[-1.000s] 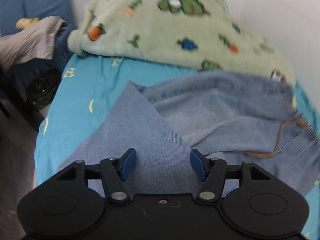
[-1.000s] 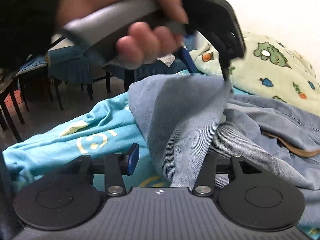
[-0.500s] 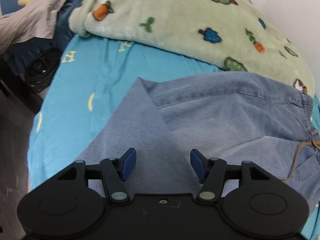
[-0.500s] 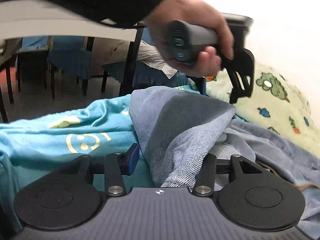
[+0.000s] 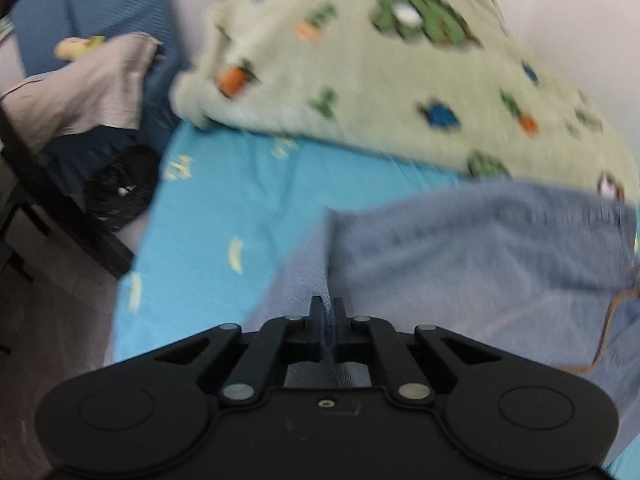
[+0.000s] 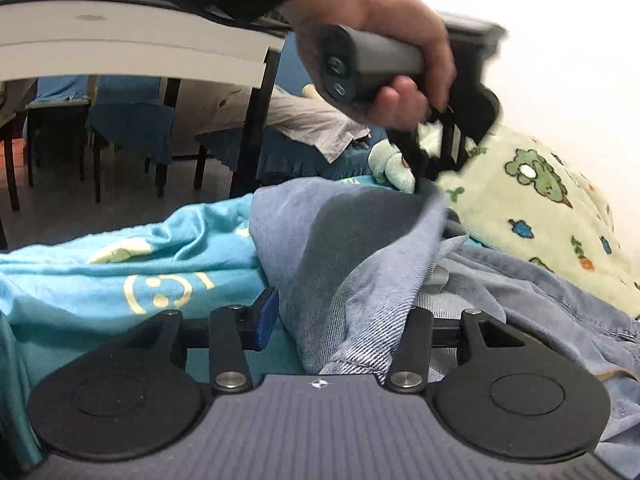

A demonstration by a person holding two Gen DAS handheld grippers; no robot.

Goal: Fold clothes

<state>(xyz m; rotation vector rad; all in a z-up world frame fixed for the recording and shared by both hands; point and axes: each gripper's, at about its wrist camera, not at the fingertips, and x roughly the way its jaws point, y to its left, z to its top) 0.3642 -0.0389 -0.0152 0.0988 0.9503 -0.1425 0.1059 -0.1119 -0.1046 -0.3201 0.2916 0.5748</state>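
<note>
Light blue denim trousers (image 5: 472,264) lie on a turquoise bedsheet (image 5: 224,216). My left gripper (image 5: 328,312) is shut on a fold of the denim near its edge. From the right wrist view the left gripper (image 6: 430,184) pinches the raised corner of the denim (image 6: 352,240) from above, held by a hand. My right gripper (image 6: 340,320) is open, with a hanging fold of denim lying between its fingers (image 6: 264,316); the right finger is partly hidden by the cloth.
A pale green fleece blanket with cartoon prints (image 5: 400,64) is heaped at the back by the white wall. A grey cloth (image 5: 88,88) lies on blue chairs at left. A white table with dark legs (image 6: 140,48) stands beyond the bed.
My left gripper has closed on the denim fold; it was open half a second ago. The right gripper stays open with the cloth between its fingers.
</note>
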